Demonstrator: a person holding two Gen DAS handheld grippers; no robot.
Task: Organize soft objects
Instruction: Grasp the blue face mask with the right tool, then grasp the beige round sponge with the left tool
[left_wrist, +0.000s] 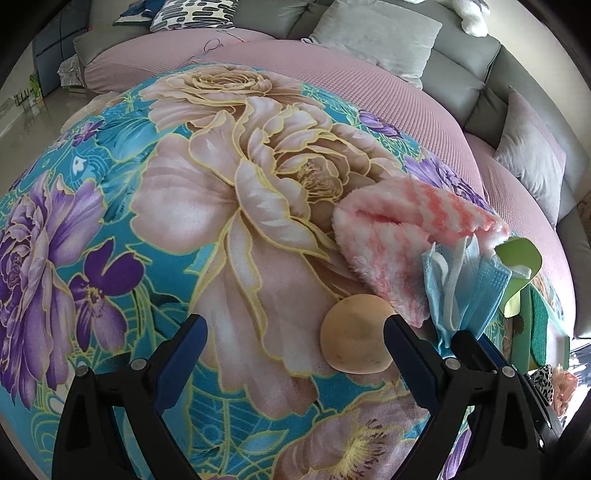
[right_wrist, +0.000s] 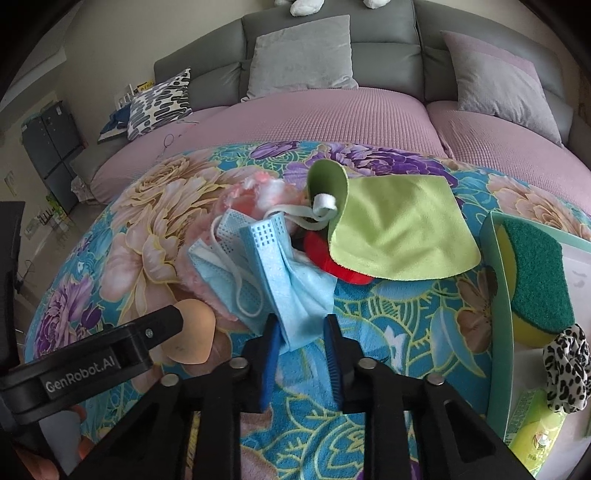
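Blue pleated face masks sit in a loose bunch on the floral fleece blanket, white ear loops trailing. My right gripper has its blue pads on either side of the bunch's lower corner; I can see a gap on the right pad side, so I can't tell whether the fabric is actually pinched. No earlier view to compare.

My left gripper hangs over the blanket with jaws wide apart, nothing between them. Its right finger is just beside a tan round foam puff, which lies flat on the blanket; touching or not, can't tell.

Pile layout from the right wrist view:
- pink-and-white fluffy cloth behind and left of the masks, partly under them
- lime green microfibre cloth to the right, one corner curled up, a white loop lying against the curl
- red object under the green cloth, mostly hidden, can't identify it

Right edge: pale green tray holding a green-and-yellow scrub sponge and a leopard-print scrunchie. A light green packet is below the scrunchie.

Behind the blanket: pink quilted cover, grey sofa with grey cushions.
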